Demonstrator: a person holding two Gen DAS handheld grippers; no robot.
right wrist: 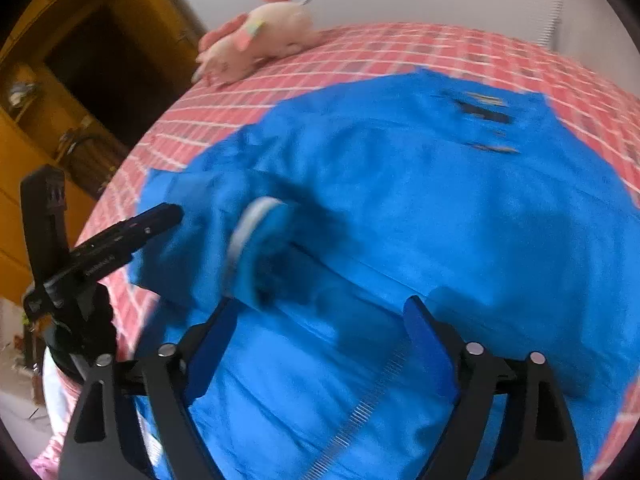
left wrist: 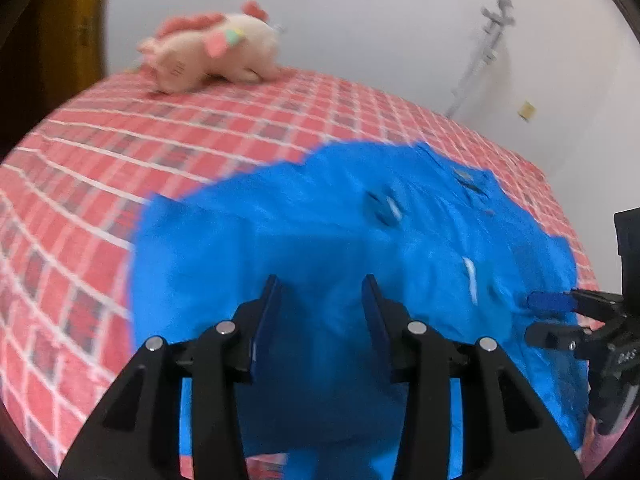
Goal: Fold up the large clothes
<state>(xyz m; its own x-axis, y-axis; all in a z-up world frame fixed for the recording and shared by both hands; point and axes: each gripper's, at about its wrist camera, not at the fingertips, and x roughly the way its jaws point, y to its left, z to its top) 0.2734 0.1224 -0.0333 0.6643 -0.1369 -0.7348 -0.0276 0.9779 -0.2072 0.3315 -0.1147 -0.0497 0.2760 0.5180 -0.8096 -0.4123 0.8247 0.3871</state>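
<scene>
Blue jacket (right wrist: 400, 208) spread on checked bed cover (right wrist: 420, 48), zipper facing up. Right gripper (right wrist: 320, 320) above it, jaws apart, empty. Plush toy (right wrist: 260, 40) at far edge.

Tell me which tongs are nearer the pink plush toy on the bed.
Left, most likely. The left tongs hover over the blue jacket's side towards the plush toy, which lies across the bed. The right tongs are over the jacket's other side, further away.

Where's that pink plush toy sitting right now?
The plush toy lies at the far edge of the checkered bed, by the white wall, beyond the blue jacket; upper left in both views.
</scene>
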